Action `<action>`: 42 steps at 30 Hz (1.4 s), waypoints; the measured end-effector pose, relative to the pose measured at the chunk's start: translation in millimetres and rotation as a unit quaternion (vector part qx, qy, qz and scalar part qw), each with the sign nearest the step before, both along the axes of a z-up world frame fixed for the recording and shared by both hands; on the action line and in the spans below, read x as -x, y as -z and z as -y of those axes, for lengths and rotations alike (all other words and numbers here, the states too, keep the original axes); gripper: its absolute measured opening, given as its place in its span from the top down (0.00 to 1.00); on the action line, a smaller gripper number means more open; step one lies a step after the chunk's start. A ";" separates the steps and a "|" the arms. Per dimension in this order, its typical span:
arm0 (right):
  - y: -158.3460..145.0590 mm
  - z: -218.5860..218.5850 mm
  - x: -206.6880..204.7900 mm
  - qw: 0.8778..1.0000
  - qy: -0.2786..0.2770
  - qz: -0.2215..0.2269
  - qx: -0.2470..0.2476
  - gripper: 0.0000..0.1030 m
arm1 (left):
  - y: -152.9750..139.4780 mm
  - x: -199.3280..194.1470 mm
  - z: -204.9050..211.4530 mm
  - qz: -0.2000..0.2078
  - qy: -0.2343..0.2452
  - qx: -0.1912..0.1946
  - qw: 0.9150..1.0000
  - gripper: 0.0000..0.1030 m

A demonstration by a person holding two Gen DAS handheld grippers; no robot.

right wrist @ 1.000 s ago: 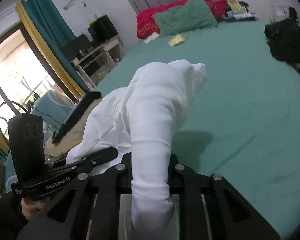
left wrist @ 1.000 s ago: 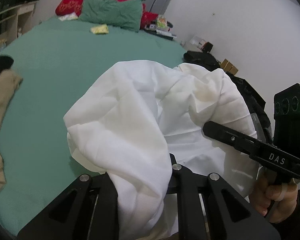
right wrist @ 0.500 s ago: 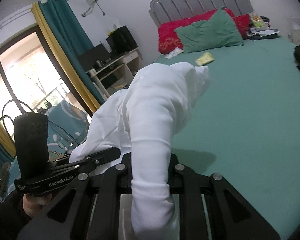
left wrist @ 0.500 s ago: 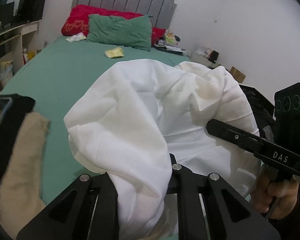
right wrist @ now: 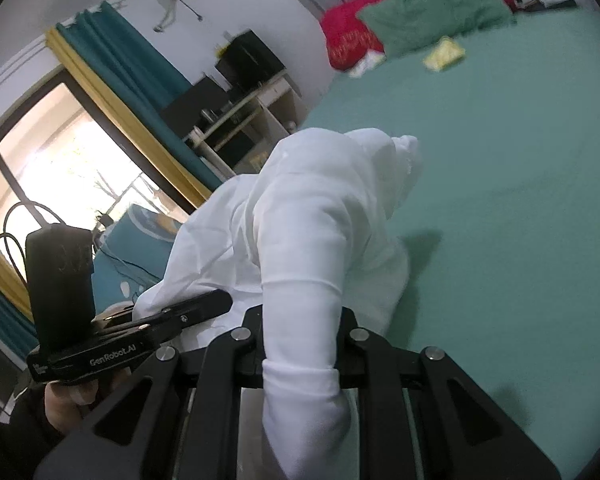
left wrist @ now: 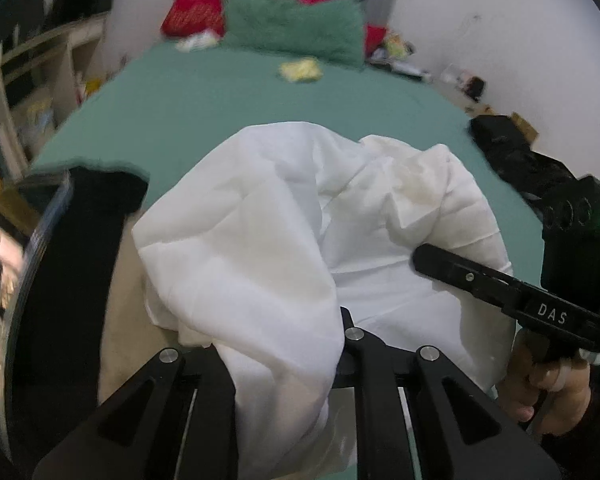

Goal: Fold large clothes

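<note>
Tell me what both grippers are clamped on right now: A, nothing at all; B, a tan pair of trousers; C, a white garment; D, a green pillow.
C: white fabric is pinched between the fingers of the left gripper and of the right gripper, and the white garment bunches up between them above the green bed sheet.

L claw (left wrist: 288,344) clamped, R claw (right wrist: 300,344) clamped, side by side

White garment (left wrist: 260,248) hides both grippers' fingertips; black cloth (left wrist: 72,280) cut off left; pillows (left wrist: 292,32) blurred.
</note>
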State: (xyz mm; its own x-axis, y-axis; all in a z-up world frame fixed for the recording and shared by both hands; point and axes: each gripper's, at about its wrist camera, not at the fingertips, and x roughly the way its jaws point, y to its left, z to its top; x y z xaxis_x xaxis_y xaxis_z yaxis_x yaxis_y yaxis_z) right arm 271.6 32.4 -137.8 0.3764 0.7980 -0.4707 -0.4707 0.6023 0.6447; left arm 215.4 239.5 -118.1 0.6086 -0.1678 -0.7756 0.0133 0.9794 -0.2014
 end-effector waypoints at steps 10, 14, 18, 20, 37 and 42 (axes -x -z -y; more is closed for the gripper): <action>37.4 -2.4 -15.3 0.995 -0.012 -0.060 0.077 0.61 | 32.2 12.4 -29.4 -0.069 -0.066 0.045 0.994 0.65; 28.1 -3.1 -10.4 0.991 -0.019 -0.053 0.123 0.47 | 25.9 26.4 -26.4 -0.057 -0.082 0.023 0.995 0.64; 17.2 2.8 -4.0 0.982 -0.005 -0.048 0.181 0.26 | 16.9 38.3 -22.1 -0.042 -0.093 -0.009 0.995 0.60; 11.4 9.3 0.7 0.978 -0.001 -0.044 0.205 0.24 | 12.4 46.9 -20.0 -0.041 -0.097 -0.017 0.994 0.60; -13.6 76.9 57.1 0.967 -0.002 -0.057 0.249 0.17 | -14.2 112.7 0.6 -0.038 -0.111 -0.030 0.993 0.60; -25.2 95.9 77.5 0.965 -0.001 -0.056 0.254 0.17 | -20.6 135.4 25.5 -0.034 -0.111 -0.024 0.993 0.60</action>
